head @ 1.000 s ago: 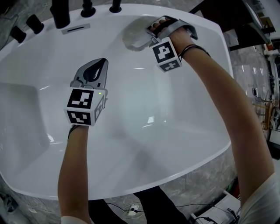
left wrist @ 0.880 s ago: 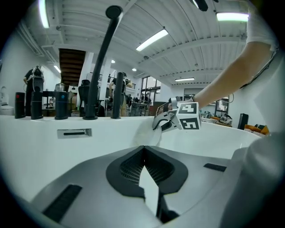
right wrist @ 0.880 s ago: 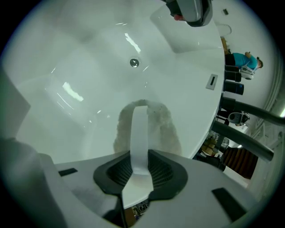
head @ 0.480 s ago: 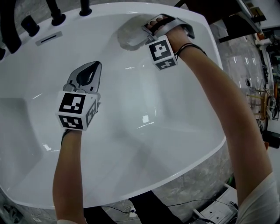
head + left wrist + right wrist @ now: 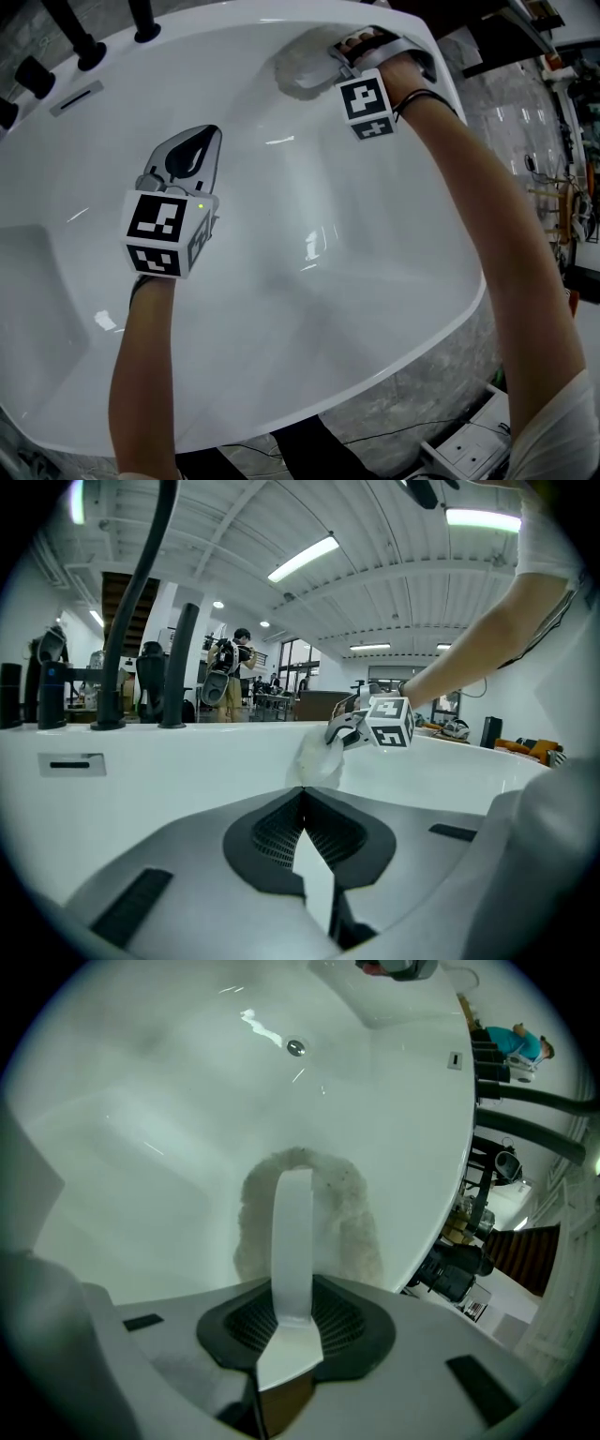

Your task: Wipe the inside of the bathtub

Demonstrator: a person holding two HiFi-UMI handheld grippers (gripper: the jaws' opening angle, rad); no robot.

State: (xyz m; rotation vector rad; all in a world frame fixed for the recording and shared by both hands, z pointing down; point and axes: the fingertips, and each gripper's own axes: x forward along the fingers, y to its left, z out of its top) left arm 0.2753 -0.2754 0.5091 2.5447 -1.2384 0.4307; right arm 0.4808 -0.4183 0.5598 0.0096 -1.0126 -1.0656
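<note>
Bathtub wiping was under way: the right gripper clenched a cloth against its far inner wall; the left gripper, closed and empty, hovered mid-tub. Next probably called for sweeping downward.

Count for your log, head view:
- bathtub: 1
- cloth: 1, at 1 o'clock
- overflow slot: 1, at 11 o'clock
- black tap fittings: 4 in view, at 11 o'clock
- drain: 1

You hold 2 grippers, left gripper and right gripper, with 2 marker cubes.
</note>
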